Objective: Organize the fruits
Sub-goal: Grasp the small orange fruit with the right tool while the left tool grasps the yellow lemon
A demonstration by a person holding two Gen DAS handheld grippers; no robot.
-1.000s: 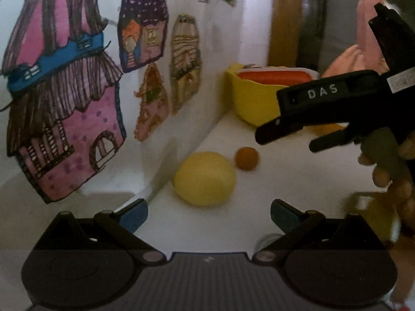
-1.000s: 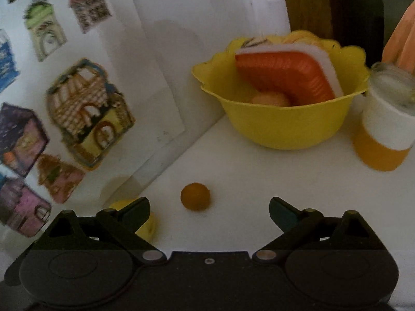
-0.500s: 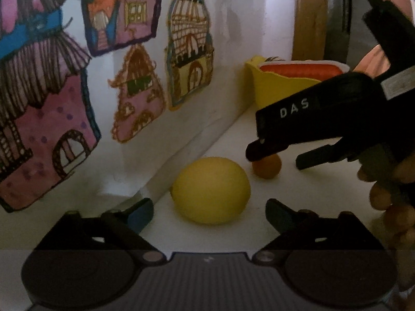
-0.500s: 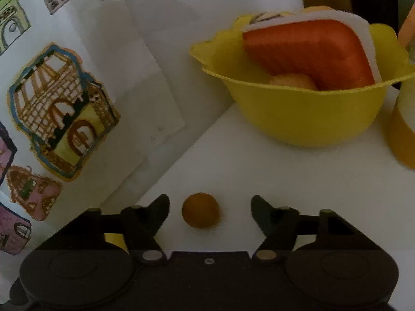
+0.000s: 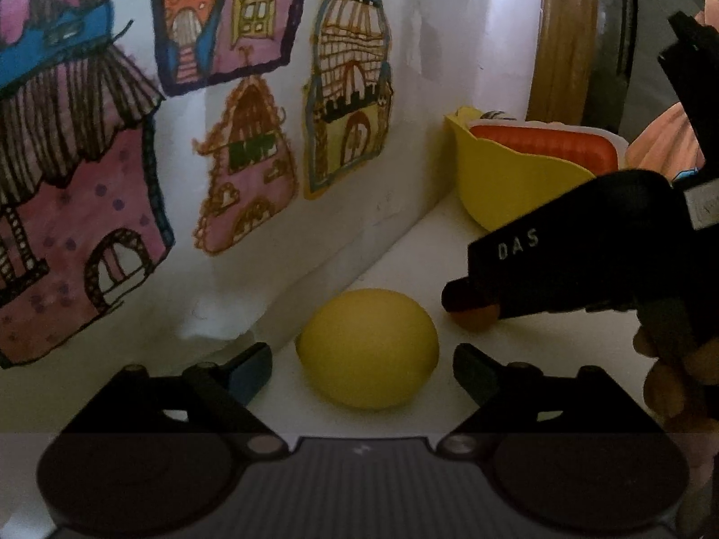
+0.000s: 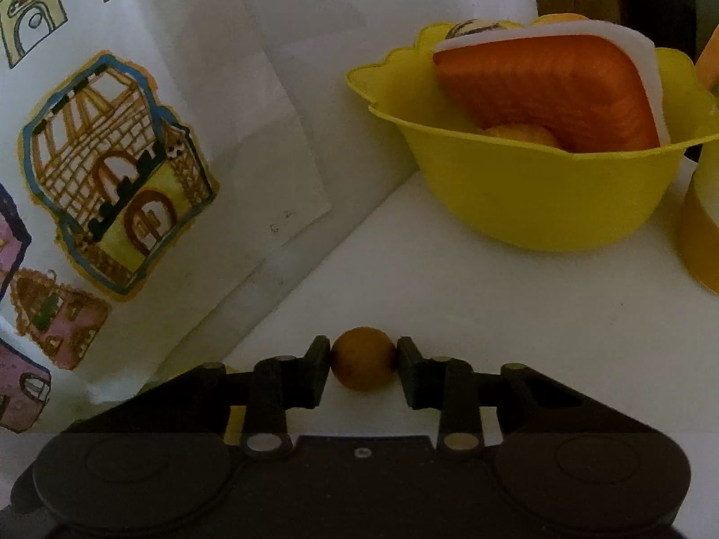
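white surface (image 6: 449, 278), dim light, meeting a wall (image 6: 278, 45) papered with children's drawings of houses (image 6: 117, 170); that is the setting we log.

item one: right gripper (image 6: 364, 359). its fingers (image 6: 314, 373) are drawn in on either side of a small orange fruit (image 6: 363, 358), touching it or very nearly so; the fruit appears to sit on the surface yet, not lifted. we read this as the grasp being made.

item two: left gripper (image 5: 359, 368). spread wide, holding nothing. a yellow lemon (image 5: 368, 348) lies between its fingertips, close to the edge where surface meets wall, clear of both pads. a hand (image 5: 674, 373) shows at the right of this view, gripping the right tool.

item three: yellow bowl (image 6: 539, 197), toward the far corner of the surface by the wall. it already contains an orange wedge with a white rind (image 6: 552, 85), a pale round fruit (image 6: 521, 134) beneath it, and something striped at the back that we cannot identify.

item four: yellow-and-white container (image 6: 701, 224), just beside the bowl at the right edge of view.

progress, as we judge it: some fruit is in the bowl; the small orange fruit and the lemon remain outside. we expect each needs lifting and carrying across to the bowl.
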